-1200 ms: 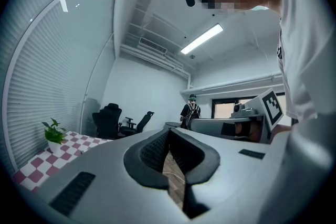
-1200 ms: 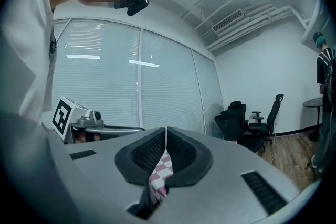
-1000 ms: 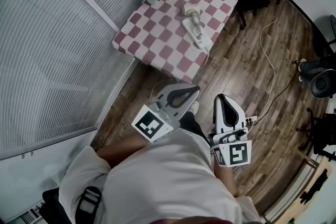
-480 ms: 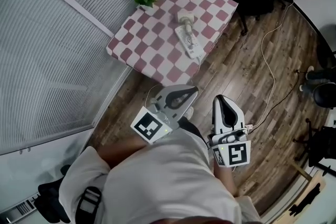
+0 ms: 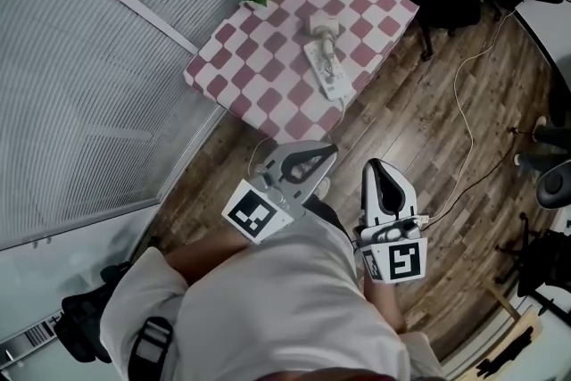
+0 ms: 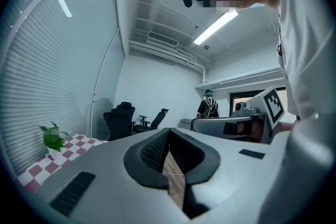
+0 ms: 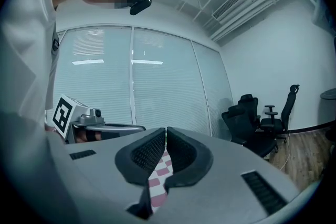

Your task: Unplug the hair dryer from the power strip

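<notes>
Upper middle of the head view: hair dryer (image 5: 323,26) and power strip (image 5: 328,72) on the checked table (image 5: 260,67), well apart from both tools. Low centre: left gripper (image 5: 332,149) and right gripper (image 5: 375,165), jaws together, empty. Best to open up, pin the strip, pull the plug straight. Open floor ahead; mind the table's near edge and the white cord (image 5: 459,107) at right.

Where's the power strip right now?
Head view, upper middle: the power strip lies on the checkered table, toward its right edge, just this side of the hair dryer.
</notes>
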